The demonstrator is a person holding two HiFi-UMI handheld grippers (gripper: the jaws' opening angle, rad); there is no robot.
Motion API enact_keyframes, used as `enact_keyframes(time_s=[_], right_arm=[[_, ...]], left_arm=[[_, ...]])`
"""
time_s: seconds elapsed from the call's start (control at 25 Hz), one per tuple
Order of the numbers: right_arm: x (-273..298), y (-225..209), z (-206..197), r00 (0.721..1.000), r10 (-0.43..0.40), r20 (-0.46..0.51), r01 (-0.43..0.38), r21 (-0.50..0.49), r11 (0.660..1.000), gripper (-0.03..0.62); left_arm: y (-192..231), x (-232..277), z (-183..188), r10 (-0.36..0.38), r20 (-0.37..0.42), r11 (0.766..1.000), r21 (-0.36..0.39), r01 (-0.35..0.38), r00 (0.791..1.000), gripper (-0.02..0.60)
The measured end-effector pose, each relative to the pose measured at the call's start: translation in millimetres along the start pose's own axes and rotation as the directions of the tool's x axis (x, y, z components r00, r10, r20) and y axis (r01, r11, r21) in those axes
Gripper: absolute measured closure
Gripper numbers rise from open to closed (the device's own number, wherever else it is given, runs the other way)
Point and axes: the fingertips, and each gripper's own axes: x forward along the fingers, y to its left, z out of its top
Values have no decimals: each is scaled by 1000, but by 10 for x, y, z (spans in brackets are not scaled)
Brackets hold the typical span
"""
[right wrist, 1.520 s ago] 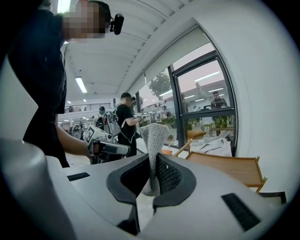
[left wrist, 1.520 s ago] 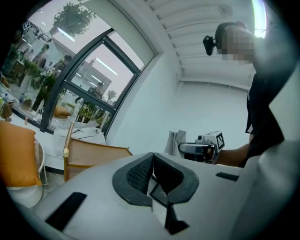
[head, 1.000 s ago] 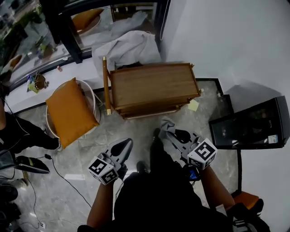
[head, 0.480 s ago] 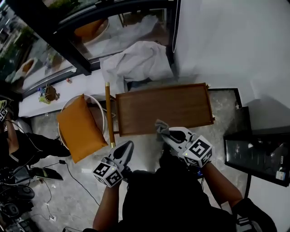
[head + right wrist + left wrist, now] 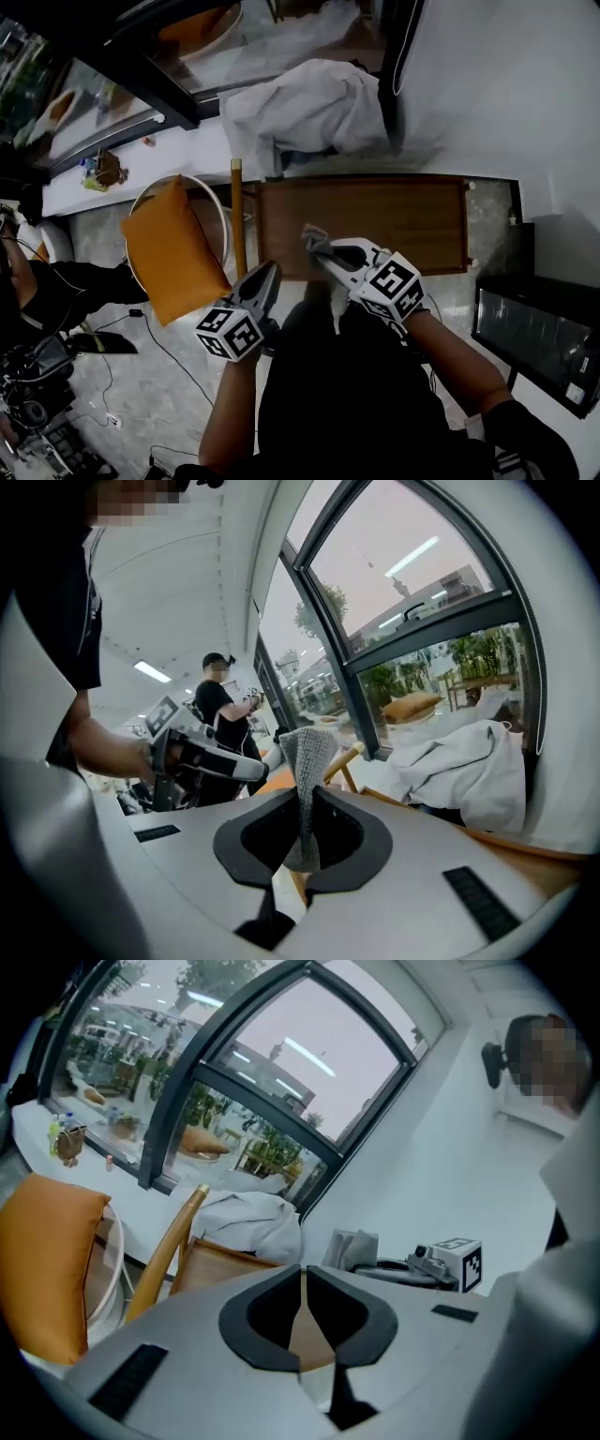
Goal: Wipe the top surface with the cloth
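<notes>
Two claws by wooden table top (image 5: 394, 220), right claw (image 5: 322, 250) pinching grey cloth (image 5: 309, 234), left claw (image 5: 270, 271) closed, empty, window (image 5: 234, 1082) beyond

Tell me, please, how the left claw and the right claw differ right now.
The right claw pinches a grey cloth; the left claw holds nothing. The right claw reaches over the wooden top; the left claw sits at its near-left corner. Both are shut, pointing toward it.

Left tool (image 5: 268, 274) closed and empty, right tool (image 5: 324, 250) pinching cloth (image 5: 309, 234).
</notes>
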Motion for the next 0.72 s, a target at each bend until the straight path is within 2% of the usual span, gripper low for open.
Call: enact_keyframes(time_s=[0.16,0.32,0.6,0.72], right_arm=[[477,-268,23,997,-60,-40,62,54,997,562],[920,-483,-6,991,-107,-81,118,146,982,562],[1697,-758,-248,982,-85,-166,125,244,962,562],[2023,-813,-383,975,-66,-212,117,237,964,562]], left_arm=[[373,211,134,19,-30,999,-44,-20,999,569],[693,384,247,37,-102,999,-13,-39,994,569],[1077,644,584,82,-130,997,22,-80,988,571],[1233,688,709,102,-95,995,-9,-104,990,571]])
